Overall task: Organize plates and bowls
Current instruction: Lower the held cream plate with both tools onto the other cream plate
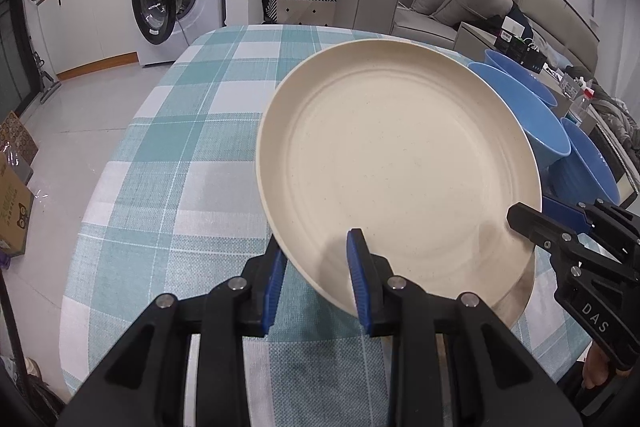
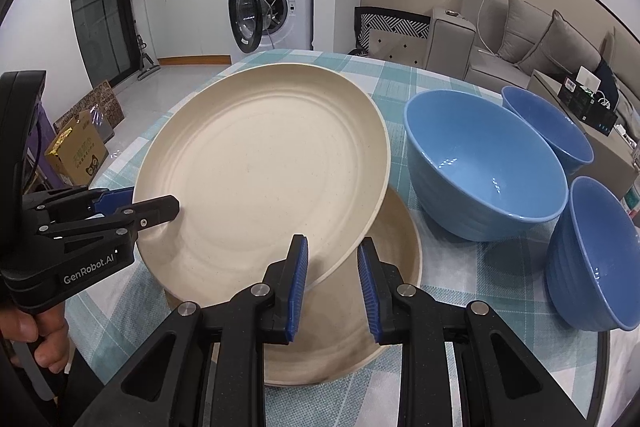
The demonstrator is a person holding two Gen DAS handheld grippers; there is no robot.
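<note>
- Both grippers pinch the cream plate [image 2: 260,163] by its near rim: left gripper [image 1: 318,269], right gripper [image 2: 332,283].
- It hangs tilted over a second plate [image 2: 360,327] on the table [image 1: 180,147], beside blue bowls [image 2: 484,163].
- I'd level it, centre it, then lower gently.

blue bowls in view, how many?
3, all on the table right of the plates: a large bowl nearest them, a smaller one behind it, one at the near right edge. More may be hidden.

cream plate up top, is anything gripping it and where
Yes: the upper cream plate is pinched at its rim by both grippers, the left gripper on one side and the right gripper on the other, tilted above a second plate.
</note>
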